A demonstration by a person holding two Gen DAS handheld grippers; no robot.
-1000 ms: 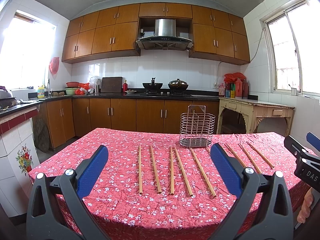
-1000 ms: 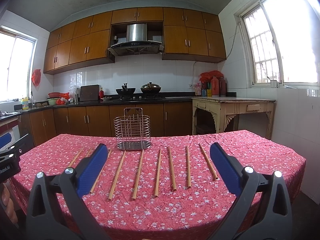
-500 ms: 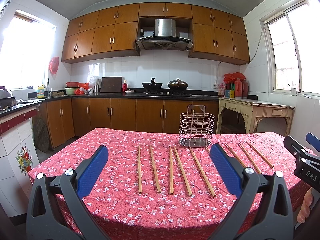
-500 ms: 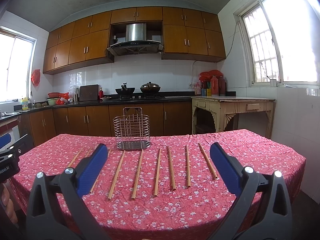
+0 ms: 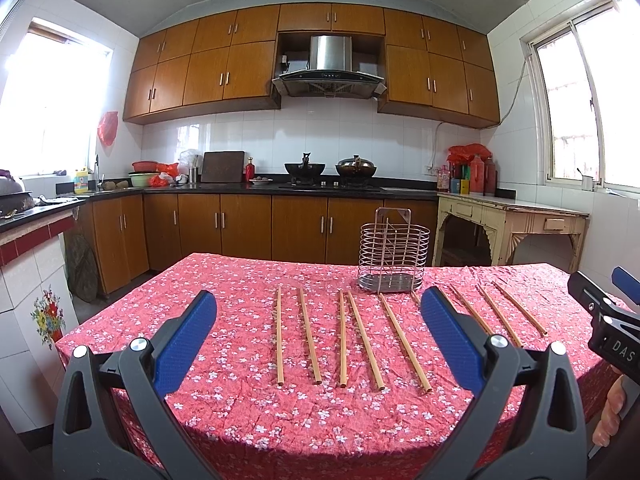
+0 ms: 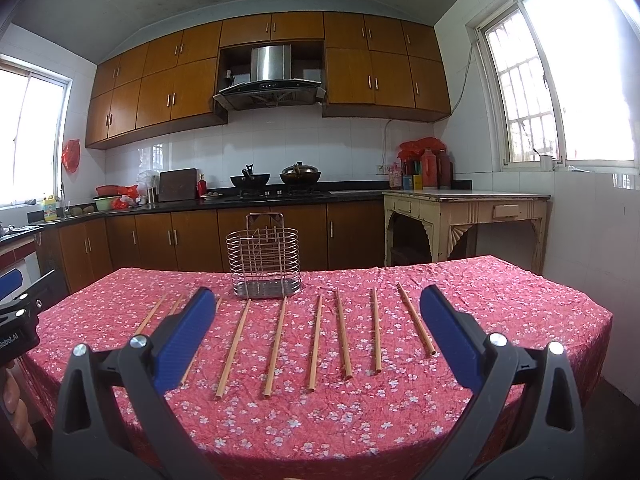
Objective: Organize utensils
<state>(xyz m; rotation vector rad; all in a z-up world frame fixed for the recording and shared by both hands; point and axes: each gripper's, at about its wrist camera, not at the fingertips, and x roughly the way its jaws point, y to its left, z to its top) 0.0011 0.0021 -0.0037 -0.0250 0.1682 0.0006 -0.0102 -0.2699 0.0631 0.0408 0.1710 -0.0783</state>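
Note:
Several wooden chopsticks (image 5: pixel 342 340) lie side by side in a row on the red flowered tablecloth (image 5: pixel 240 408); they also show in the right wrist view (image 6: pixel 316 346). An empty wire utensil holder (image 5: pixel 394 254) stands upright behind them, also in the right wrist view (image 6: pixel 264 258). My left gripper (image 5: pixel 320 344) is open and empty, held above the near table edge. My right gripper (image 6: pixel 316 340) is open and empty, likewise short of the chopsticks. The right gripper shows at the right edge of the left wrist view (image 5: pixel 608 320).
The table's rounded front edge (image 6: pixel 320 452) is close below both grippers. A kitchen counter with woks (image 5: pixel 306 170) runs along the back wall. A cream side table (image 5: pixel 512 220) stands at the right, a tiled counter (image 5: pixel 28 248) at the left.
Both views have shifted very slightly; the chopsticks and holder sit a touch lower in frame. Both grippers stay open and empty.

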